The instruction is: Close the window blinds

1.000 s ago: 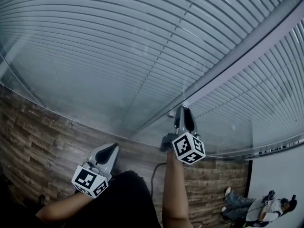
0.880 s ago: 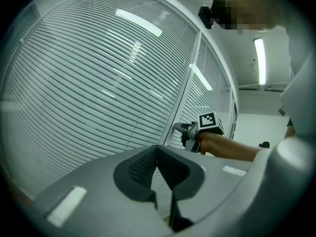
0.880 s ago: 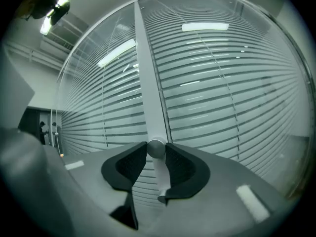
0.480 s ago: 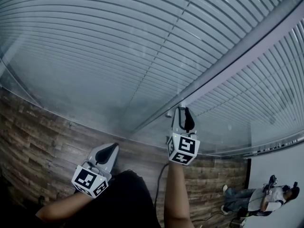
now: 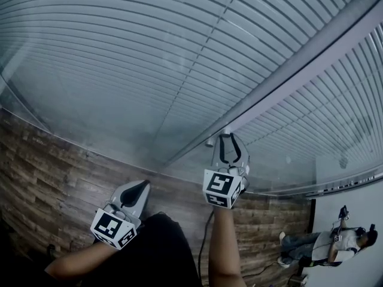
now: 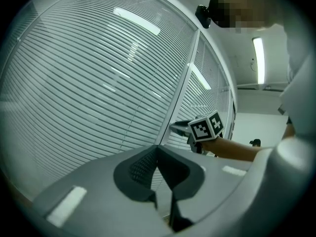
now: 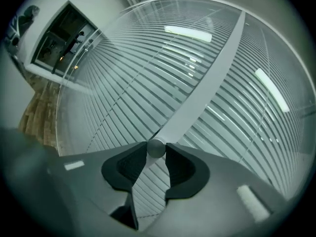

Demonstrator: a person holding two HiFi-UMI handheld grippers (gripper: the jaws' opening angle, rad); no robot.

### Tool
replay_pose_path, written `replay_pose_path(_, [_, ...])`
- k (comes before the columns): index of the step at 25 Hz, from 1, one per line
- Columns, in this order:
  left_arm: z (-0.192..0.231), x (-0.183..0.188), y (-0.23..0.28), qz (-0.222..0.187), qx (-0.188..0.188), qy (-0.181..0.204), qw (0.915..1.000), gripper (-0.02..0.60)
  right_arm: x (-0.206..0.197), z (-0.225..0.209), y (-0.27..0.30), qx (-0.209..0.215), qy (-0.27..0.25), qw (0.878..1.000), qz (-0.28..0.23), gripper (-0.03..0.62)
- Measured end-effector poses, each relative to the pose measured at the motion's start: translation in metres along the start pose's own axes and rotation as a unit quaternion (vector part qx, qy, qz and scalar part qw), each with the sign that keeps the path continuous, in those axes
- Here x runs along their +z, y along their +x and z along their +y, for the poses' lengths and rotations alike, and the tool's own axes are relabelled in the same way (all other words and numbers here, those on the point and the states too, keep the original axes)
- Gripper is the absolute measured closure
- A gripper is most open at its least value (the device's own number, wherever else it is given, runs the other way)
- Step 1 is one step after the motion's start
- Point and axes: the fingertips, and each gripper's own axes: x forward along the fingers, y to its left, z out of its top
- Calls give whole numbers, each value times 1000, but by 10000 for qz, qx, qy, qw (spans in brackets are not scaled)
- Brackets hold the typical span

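Note:
Horizontal slat blinds (image 5: pixel 149 58) hang behind a glass wall, in two panes split by a pale upright frame (image 5: pixel 299 70). A small round grey knob (image 7: pixel 156 147) sits on that frame (image 7: pixel 197 98). My right gripper (image 7: pixel 156 153) is shut on the knob, one jaw tip on each side of it. In the head view the right gripper (image 5: pixel 228 137) points at the frame's lower end. My left gripper (image 5: pixel 139 188) hangs back to the left, away from the glass, shut and holding nothing. In the left gripper view its tips (image 6: pixel 158 149) meet, with the right gripper (image 6: pixel 174 128) at the frame beyond.
A wood-plank floor (image 5: pixel 54 172) runs under the glass wall. My dark trouser leg (image 5: pixel 161 250) fills the bottom middle. A person (image 5: pixel 335 244) sits low at the far right by a white wall (image 5: pixel 353 214).
My right gripper has rolled about its own axis while on the knob, so its marker cube shows a different face. It stayed at the frame. The left gripper has not moved.

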Motion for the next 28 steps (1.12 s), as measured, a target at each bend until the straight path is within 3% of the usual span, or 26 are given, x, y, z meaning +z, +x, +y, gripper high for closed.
replay_pose_path(4, [-12, -3, 14, 31, 62, -34, 10000, 581, -6, -7, 3, -5, -763, 9970, 126, 470])
replay_pose_path(10, [-18, -3, 14, -19, 147, -48, 9999, 581, -3, 1, 1, 84, -1282, 9916, 149, 468])
replay_pose_path(13, [-28, -2, 23, 7, 163, -36, 9999, 581, -5, -4, 2, 154, -1276, 9917, 94, 468])
replay_pose_path(22, [-44, -2, 34, -68, 142, -58, 9999, 581, -4, -12, -7, 458, 333, 9976, -403, 471])
replay_pose_path(28, [-52, -9, 46, -31, 173, -24, 9998, 581, -1, -25, -23, 817, 1653, 9791, -863, 460])
